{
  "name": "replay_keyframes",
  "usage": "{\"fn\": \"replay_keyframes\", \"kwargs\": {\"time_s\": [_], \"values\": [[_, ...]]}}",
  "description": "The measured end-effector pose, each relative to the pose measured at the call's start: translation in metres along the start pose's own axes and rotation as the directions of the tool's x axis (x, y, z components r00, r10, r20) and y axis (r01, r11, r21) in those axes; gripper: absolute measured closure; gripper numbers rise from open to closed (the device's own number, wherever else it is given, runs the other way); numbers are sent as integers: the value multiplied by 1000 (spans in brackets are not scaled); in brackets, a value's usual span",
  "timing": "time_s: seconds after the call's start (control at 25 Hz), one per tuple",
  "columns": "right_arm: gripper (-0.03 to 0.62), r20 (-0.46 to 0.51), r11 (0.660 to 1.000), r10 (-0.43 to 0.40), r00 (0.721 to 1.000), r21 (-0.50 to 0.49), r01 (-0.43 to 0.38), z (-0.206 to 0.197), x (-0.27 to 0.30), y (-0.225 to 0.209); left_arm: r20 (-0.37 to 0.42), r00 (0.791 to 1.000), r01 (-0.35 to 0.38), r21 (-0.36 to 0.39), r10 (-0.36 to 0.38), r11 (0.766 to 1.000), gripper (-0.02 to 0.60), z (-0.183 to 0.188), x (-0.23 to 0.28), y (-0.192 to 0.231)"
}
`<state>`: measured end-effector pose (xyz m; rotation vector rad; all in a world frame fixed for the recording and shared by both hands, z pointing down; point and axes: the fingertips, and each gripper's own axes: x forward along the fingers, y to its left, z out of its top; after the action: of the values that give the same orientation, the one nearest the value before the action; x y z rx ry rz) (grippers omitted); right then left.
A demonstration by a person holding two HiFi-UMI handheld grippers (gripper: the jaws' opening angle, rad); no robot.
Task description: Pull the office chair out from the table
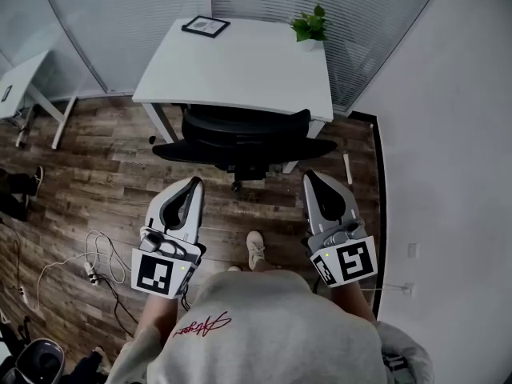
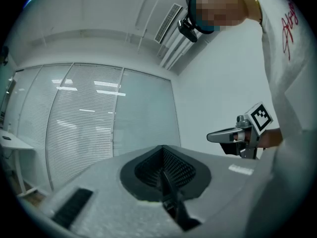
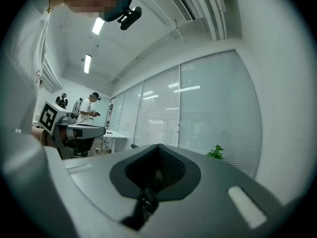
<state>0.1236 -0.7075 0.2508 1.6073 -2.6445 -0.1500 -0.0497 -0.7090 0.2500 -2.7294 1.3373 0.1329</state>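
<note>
1. Your left gripper [image 1: 193, 184] has its jaws pressed together, holding nothing.
2. Your right gripper [image 1: 311, 178] is likewise closed and empty.
3. Ahead of both tips, untouched, the office chair [image 1: 240, 134] stands at the table [image 1: 240, 70].

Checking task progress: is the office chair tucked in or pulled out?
Tucked in. The office chair stands with its backrest right at the front edge of the table.

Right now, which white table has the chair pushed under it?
The middle table: office chair tucked under, potted plant and picture frame on top. The left-edge table has no chair.
</note>
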Motion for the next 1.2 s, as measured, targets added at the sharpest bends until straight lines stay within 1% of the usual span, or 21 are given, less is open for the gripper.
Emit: {"fn": "replay_keyframes", "kwargs": {"time_s": [0.12, 0.32, 0.48, 0.56, 0.72, 0.84, 0.96, 1.0, 1.08, 1.2], "values": [[595, 5, 1000, 22, 1000, -6, -22, 2, 14, -14, 21, 1000, -17, -4, 17, 1000, 589, 6, 18, 6], [595, -5, 998, 64, 998, 0, -64, -6, 37, -31, -4, 999, -49, 18, 49, 999, 589, -3, 39, 24], [595, -6, 995, 102, 995, -15, -102, -8, 51, -44, -6, 998, -64, 6, 64, 998, 589, -7, 61, 32], [595, -12, 993, 117, 993, -23, -117, -10, 58, -50, -23, 997, -69, 11, 69, 998, 589, -10, 70, 35], [595, -72, 989, 142, 987, -25, -144, -22, 75, -65, -86, 994, -69, 41, 73, 997, 589, -21, 82, 48], [595, -96, 980, 187, 978, -59, -193, -27, 84, -66, -126, 991, -44, 52, 50, 998, 591, -29, 87, 53], [592, -107, 965, 243, 964, -75, -252, -32, 90, -62, -157, 987, -8, 74, 20, 997, 570, -35, 91, 53], [580, -114, 958, 266, 957, -75, -275, -35, 91, -59, -163, 987, 5, 80, 8, 997, 552, -37, 93, 53], [523, -136, 943, 312, 940, -80, -324, -40, 95, -54, -190, 982, 26, 97, -7, 995, 523, -43, 96, 55], [493, -151, 919, 359, 921, -113, -377, -46, 101, -49, -238, 971, 71, 145, -35, 987, 501, -52, 98, 57]]}}
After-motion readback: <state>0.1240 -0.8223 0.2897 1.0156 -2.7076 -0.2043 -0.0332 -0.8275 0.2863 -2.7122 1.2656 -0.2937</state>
